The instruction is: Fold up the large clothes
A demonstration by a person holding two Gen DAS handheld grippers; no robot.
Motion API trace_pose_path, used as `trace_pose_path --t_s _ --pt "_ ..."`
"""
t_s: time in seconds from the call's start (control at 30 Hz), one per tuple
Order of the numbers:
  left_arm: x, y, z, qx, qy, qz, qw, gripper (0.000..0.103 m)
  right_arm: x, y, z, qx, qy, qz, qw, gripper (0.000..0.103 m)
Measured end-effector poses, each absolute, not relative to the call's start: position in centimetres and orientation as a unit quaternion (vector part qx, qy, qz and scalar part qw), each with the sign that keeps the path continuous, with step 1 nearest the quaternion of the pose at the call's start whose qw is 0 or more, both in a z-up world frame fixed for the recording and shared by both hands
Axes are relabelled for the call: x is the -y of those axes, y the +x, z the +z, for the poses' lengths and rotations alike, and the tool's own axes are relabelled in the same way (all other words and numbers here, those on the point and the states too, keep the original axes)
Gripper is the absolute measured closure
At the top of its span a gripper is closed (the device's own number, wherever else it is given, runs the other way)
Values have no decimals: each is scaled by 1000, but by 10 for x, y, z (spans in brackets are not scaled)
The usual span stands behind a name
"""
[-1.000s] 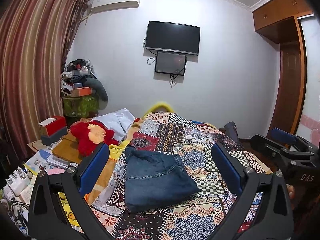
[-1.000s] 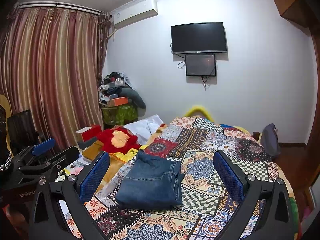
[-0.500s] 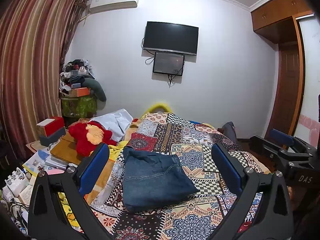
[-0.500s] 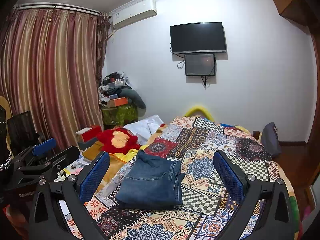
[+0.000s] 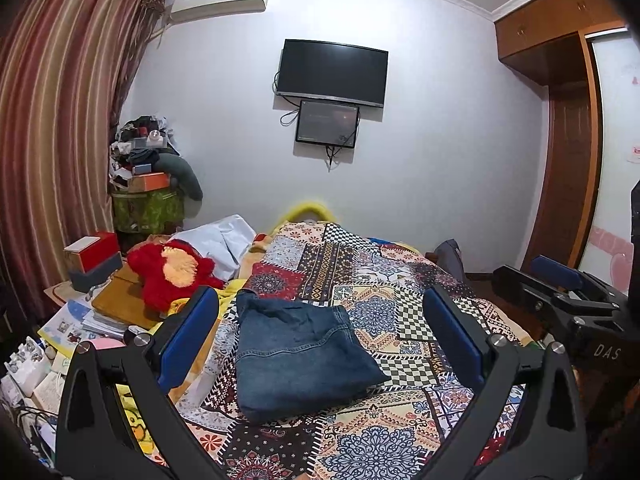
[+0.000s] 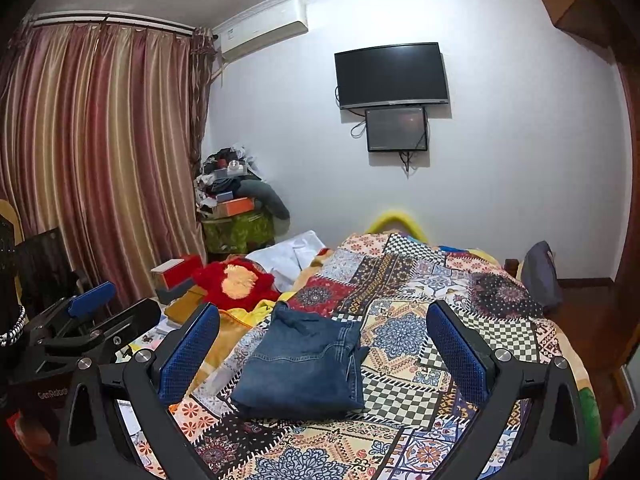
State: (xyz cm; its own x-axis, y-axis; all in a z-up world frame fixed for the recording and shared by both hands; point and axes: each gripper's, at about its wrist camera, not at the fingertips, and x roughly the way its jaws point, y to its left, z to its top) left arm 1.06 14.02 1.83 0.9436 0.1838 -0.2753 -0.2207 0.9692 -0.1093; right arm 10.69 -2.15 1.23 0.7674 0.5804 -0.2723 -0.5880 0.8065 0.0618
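The folded blue denim jeans (image 5: 298, 354) lay on the patchwork bedspread (image 5: 404, 320) — fold apparently complete; left gripper (image 5: 320, 344) and right gripper (image 6: 322, 350) hung clear, fingers wide, empty.

Wall: a dark television (image 5: 332, 72) with a smaller screen (image 5: 327, 124) just below it
Upper left: air conditioner (image 5: 218, 0)
Left side: striped curtain (image 5: 56, 128)
Bed: patchwork bedspread (image 5: 392, 316)
Beside the bed: red plush toy (image 5: 170, 272), white cloth (image 5: 218, 240), red box (image 5: 94, 252)
Right: wooden wardrobe (image 5: 560, 128)
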Motion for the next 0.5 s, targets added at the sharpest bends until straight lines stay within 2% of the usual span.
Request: trace_pose_path --t_s 0.5 --pt "-138 11 18 -131 -65 95 985 0 18 106 13 -143 -12 306 941 0"
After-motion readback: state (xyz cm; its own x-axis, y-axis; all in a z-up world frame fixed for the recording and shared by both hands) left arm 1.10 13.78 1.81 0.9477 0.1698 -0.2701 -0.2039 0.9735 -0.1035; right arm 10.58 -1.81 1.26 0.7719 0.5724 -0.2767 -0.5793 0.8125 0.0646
